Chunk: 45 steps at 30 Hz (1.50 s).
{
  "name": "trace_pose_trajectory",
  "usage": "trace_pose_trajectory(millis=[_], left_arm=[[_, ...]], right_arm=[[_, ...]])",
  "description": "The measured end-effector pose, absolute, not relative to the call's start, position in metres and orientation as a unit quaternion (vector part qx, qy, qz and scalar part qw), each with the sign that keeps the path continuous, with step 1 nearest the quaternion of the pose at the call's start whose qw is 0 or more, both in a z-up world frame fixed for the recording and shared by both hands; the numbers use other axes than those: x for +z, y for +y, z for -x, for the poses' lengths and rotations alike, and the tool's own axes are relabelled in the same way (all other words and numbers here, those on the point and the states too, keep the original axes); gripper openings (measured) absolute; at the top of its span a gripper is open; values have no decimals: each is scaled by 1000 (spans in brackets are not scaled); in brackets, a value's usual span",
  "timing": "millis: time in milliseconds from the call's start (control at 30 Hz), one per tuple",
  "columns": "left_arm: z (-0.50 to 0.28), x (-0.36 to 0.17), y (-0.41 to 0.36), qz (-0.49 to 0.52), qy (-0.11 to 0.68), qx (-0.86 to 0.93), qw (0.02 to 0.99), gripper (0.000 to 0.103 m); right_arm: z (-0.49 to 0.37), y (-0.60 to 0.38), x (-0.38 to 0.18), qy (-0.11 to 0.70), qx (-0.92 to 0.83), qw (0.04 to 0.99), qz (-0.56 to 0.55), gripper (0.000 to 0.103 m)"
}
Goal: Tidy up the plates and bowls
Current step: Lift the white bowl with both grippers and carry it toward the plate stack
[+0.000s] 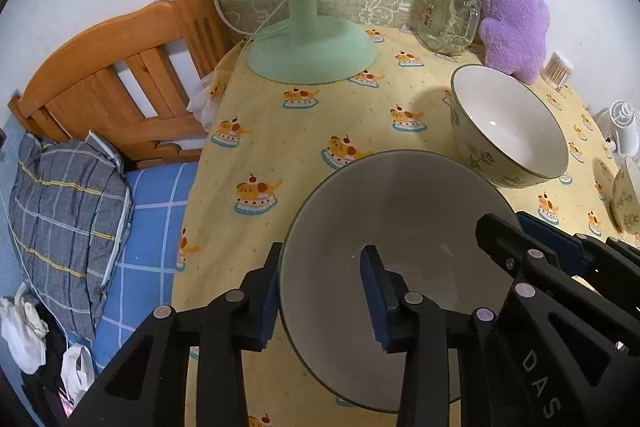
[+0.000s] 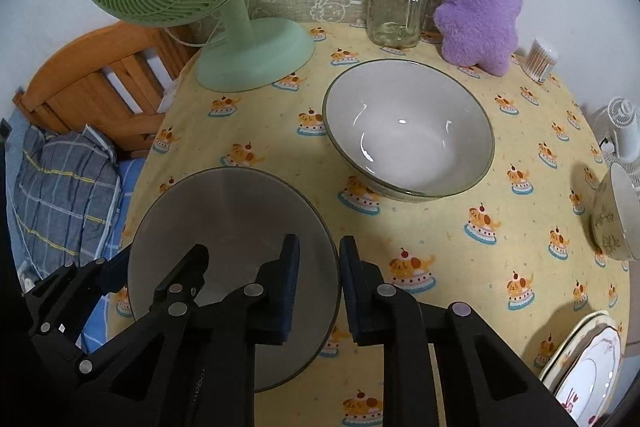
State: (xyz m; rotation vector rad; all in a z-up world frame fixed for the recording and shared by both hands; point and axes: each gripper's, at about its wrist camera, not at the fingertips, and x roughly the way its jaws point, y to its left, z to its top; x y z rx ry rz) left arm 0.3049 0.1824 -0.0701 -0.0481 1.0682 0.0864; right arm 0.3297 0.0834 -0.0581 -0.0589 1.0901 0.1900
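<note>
A white bowl (image 1: 400, 227) with a dark rim sits near the table's front left; it also shows in the right wrist view (image 2: 228, 219). My left gripper (image 1: 320, 291) straddles its left rim, one finger outside and one inside, with a gap at the inner finger. My right gripper (image 2: 319, 291) straddles its right rim, close to the wall. A larger floral bowl (image 1: 512, 131) stands behind on the table, also in the right wrist view (image 2: 408, 131). A third floral bowl (image 2: 616, 215) is at the right edge. Stacked plates (image 2: 588, 375) lie at the front right.
A green desk fan (image 2: 256, 55), a glass jar (image 2: 400, 3), a purple plush toy (image 2: 476, 3) and a cotton swab box (image 2: 542, 61) stand along the back of the yellow tablecloth (image 2: 460, 227). A wooden bed frame (image 1: 104, 79) and pillow (image 1: 64, 227) lie left of the table.
</note>
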Motion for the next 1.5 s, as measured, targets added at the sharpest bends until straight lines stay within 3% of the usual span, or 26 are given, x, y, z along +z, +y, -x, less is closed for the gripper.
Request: trace_pose_trajectory(millis=[500, 1500], left_arm=[[-280, -58, 167, 34, 523, 38, 851, 36], [-179, -56, 61, 9, 561, -19, 828, 38]], right_arm=[[-305, 67, -45, 531, 89, 842, 30, 24], [-189, -47, -37, 564, 31, 825, -6, 24]])
